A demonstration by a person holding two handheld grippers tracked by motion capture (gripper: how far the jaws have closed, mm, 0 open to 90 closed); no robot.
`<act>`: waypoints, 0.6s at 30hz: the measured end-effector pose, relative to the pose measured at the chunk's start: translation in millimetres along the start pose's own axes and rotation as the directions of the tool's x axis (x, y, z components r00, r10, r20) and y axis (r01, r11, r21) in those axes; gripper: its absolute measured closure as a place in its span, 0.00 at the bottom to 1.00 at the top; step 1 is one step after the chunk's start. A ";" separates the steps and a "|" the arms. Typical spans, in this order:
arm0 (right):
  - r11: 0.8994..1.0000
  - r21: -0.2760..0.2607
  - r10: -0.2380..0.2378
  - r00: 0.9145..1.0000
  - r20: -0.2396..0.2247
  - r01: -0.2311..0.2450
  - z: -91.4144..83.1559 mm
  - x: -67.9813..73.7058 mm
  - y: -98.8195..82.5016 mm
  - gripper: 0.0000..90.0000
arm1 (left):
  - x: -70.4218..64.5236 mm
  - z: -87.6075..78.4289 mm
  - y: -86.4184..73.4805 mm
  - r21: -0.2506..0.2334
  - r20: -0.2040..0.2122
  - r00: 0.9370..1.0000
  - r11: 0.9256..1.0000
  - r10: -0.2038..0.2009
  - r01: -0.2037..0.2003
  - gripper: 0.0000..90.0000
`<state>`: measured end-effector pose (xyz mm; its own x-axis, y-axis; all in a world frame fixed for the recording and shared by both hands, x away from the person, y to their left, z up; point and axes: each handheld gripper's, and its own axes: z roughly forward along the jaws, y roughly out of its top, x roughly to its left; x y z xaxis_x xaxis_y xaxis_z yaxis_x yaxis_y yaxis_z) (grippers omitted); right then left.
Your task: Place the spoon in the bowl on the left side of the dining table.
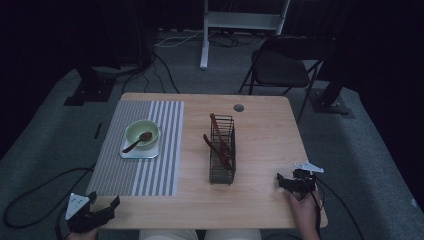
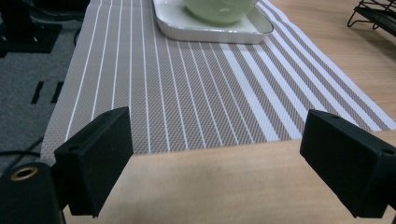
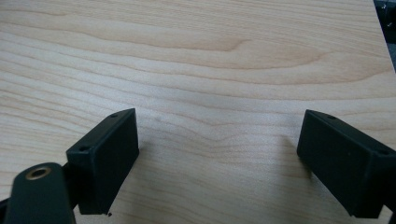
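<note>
left gripper at the table's near left corner and right gripper near right, both spread wide, empty. beyond, a striped placemat holds a green bowl (spoon inside); a wire basket stands mid-table.

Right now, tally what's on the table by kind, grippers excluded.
Grey-and-white striped woven placemat: 1
White square plate: 1
Pale green bowl: 1
Brown wooden spoon in the bowl: 1
Black wire basket: 1
Brown wooden utensils in the basket: 2, as far as I can tell
Total: 7
</note>
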<state>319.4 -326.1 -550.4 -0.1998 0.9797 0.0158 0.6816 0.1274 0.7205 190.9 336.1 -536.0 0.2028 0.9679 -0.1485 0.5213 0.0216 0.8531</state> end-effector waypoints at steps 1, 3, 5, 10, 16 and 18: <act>1.000 0.000 0.000 1.000 0.000 0.000 0.0 0.0 0.0 0.13 | 0.6 -1.1 -1.5 0.006 -0.006 1.000 1.000 0.004 -0.004 0.11; 1.000 0.000 0.000 1.000 0.000 0.000 0.0 0.0 0.0 0.13 | 1.4 -3.7 -4.0 0.007 -0.024 1.000 1.000 0.016 -0.016 0.11; 1.000 0.000 0.000 1.000 0.000 0.000 0.0 0.0 0.0 0.13 | 2.9 -6.6 -5.6 0.003 -0.042 0.999 1.000 0.016 -0.016 0.11; 1.000 0.000 0.000 1.000 0.000 0.000 0.0 0.0 0.0 0.13 | 7.7 -10.6 -9.2 0.011 -0.064 0.998 1.000 -0.006 0.007 0.11; 1.000 0.000 0.000 1.000 0.000 0.000 0.0 0.0 0.0 0.13 | 11.9 -15.1 -10.0 -0.011 -0.113 0.993 0.999 -0.041 0.040 0.11; 1.000 0.000 0.000 1.000 0.000 0.000 0.0 0.0 0.0 0.13 | 13.5 -15.8 -10.7 -0.010 -0.128 0.990 0.999 -0.050 0.049 0.11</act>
<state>319.4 -326.1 -550.4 -0.1997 0.9797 0.0159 0.6817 0.1272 0.7205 175.0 352.9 -539.2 0.0683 0.9897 -0.1260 0.5220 0.0721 0.8499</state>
